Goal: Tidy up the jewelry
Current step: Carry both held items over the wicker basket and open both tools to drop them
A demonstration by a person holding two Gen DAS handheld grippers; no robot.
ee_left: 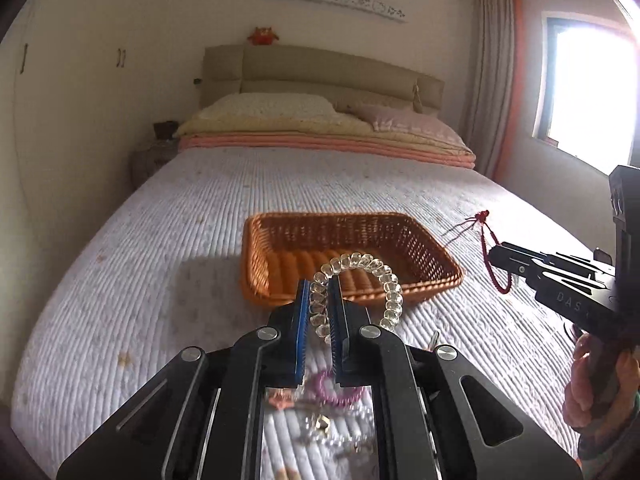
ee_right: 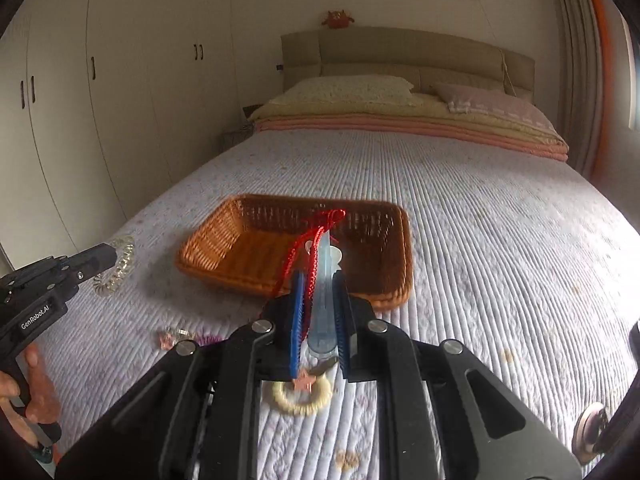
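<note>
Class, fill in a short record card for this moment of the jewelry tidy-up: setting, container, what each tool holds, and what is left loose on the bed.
Setting: quilted bed cover
Container: orange wicker basket, nothing visible inside
Left tool: shut on clear beaded bracelet, held short of the basket's near rim
Right tool: shut on red cord necklace with pale jade-like pendant
Loose items: cream bracelet with star charm; purple beaded bracelet; other small pieces, blurred

both wrist views look low along the bed toward the headboard, sharing the wicker basket.
</note>
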